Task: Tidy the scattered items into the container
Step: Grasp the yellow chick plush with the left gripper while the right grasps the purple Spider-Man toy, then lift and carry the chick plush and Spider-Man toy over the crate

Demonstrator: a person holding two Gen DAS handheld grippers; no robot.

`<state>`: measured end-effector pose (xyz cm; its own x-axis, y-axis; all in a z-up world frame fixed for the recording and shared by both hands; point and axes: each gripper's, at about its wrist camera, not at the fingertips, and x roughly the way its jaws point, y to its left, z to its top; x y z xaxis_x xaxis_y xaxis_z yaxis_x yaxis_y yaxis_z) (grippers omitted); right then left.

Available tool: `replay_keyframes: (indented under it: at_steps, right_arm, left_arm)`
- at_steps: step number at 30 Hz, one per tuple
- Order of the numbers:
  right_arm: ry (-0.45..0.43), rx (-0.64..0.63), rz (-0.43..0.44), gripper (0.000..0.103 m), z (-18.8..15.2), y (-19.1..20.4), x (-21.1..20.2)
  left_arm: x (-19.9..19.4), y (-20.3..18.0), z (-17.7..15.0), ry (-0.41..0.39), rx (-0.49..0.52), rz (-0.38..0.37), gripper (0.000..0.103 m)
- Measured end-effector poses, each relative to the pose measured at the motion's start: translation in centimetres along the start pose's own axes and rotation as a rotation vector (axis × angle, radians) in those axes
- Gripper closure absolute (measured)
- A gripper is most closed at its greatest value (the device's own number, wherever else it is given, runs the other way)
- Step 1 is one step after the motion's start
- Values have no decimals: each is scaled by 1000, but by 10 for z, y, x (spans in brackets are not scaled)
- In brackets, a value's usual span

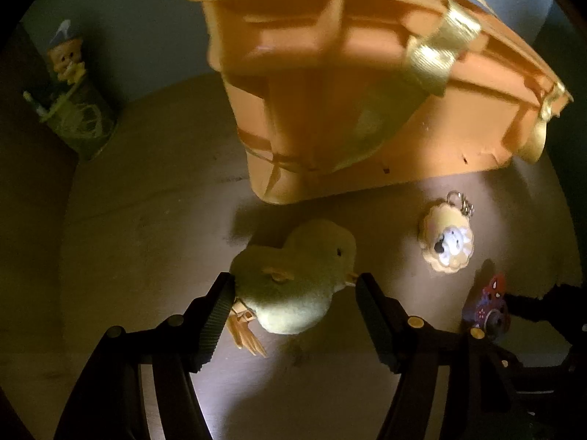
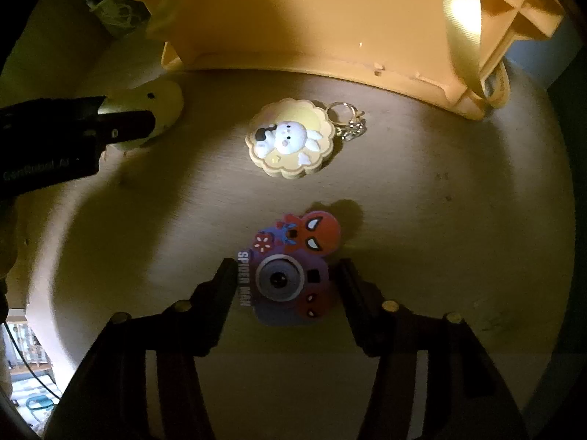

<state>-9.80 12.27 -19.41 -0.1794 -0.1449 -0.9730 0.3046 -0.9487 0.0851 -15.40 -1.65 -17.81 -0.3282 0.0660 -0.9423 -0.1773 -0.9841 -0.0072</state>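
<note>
Orange basket [image 1: 330, 84] sits far; left gripper [image 1: 293, 293] pinches the yellow chick [image 1: 293, 278], right gripper [image 2: 286, 286] clamps the Spider-Man camera [image 2: 290, 278]; only the left view shows the figurine cup [image 1: 73, 110].

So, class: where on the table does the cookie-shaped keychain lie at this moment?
In the right wrist view the cookie-shaped keychain lies flat mid-table, between the orange container behind it and the Spider-Man toy camera in front, the yellow chick to its left.

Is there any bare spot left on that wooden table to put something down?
Yes. The table is bare between the green cup with a figurine and the chick toy. It is also bare right of the Spider-Man toy camera. It is crowded in front of the orange container, around the bunny cookie keychain.
</note>
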Motion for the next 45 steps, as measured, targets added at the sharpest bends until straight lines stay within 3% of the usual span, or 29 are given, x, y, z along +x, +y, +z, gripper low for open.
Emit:
replay_keyframes:
  at_steps: [7,11,20,30,45]
  right_arm:
    - [5,11,13,60,-1,-4,-2]
    - [0,14,19,60,-3,-6,-8]
    - [-44,18,23,60,-7,-12,-39]
    - [-95,-26,13,60,-2,-9,-80]
    - [-120,-43,8,60,-9,-18,-135]
  left_arm:
    - [-7,-1,-1,12,-9,-4,42]
    - [-27,-2,-3,-21,-18,-25,42]
    - [-64,8,-7,-67,-26,-36,42]
    - [-90,-16,-8,-97,31,-34,42]
    - [-124,-30,-11,-64,54,-44,42]
